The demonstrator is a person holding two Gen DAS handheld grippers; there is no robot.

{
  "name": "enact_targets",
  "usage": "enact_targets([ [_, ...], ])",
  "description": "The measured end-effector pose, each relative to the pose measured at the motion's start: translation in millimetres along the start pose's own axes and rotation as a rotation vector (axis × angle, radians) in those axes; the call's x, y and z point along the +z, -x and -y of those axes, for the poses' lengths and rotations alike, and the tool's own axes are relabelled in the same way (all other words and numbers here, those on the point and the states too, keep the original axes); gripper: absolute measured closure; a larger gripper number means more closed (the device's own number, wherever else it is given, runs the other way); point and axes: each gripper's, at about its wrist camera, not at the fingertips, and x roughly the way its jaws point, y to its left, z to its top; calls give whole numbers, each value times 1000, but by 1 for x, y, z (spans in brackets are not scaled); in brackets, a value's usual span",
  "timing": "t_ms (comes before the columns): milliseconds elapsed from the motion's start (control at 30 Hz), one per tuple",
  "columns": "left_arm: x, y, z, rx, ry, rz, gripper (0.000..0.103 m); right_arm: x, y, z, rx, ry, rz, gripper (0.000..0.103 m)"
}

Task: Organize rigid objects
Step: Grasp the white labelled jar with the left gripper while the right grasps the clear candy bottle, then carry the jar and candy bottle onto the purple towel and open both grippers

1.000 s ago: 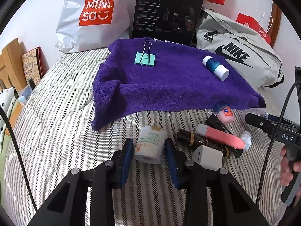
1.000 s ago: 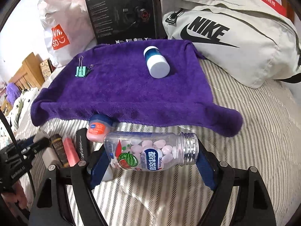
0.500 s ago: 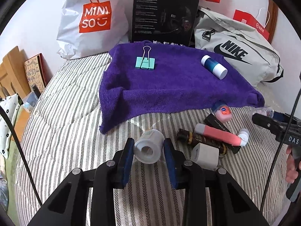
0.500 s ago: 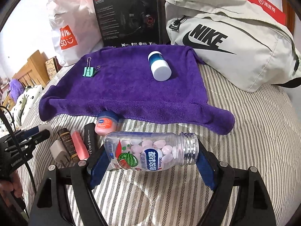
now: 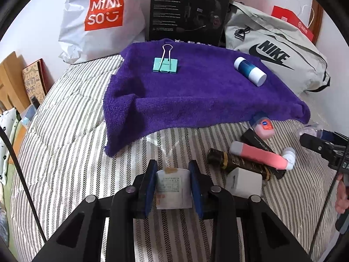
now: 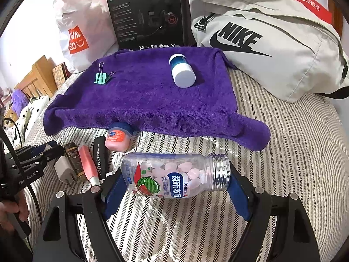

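My left gripper (image 5: 173,183) is shut on a small white bottle (image 5: 173,188) with a printed label, held above the striped bed. My right gripper (image 6: 174,187) is shut on a clear candy bottle (image 6: 174,175) with pink tablets and a silver cap, held sideways and lifted. A purple towel (image 5: 196,96) lies ahead, carrying a teal binder clip (image 5: 165,64) and a blue-and-white bottle (image 5: 249,71). Near the towel's front edge lie a pink jar (image 5: 262,126), a pink tube (image 5: 259,156), a dark bottle (image 5: 237,163), a black tube (image 6: 100,157) and a white charger (image 5: 244,182).
Behind the towel stand a white shopping bag (image 5: 102,17), a black headset box (image 5: 187,11) and a grey sports bag (image 5: 277,52). The striped bedcover (image 5: 65,152) spreads left. A wooden headboard (image 6: 37,76) is at far left. A hand (image 6: 13,211) holds the left gripper's handle.
The left gripper has lifted the small white bottle off the bed and it has turned in the jaws, label side now showing. The right gripper has risen slightly with the candy bottle.
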Motion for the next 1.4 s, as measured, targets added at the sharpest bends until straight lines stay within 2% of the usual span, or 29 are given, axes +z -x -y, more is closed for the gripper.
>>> enact_targets([
  [267,-7,4,3,17,-17,0,75,1,-2,-4,4,14,-3,21],
  [600,4,20,-3,29,-9,33,75,1,3,-3,3,21,4,21],
  [733,9,25,-6,12,2,46,75,1,3,-3,1,20,2,21],
  [1133,39,30,4,16,-42,63,75,7,8,-1,15,13,16,21],
  [1400,71,26,7,9,-63,80,75,26,11,0,42,16,34,21],
])
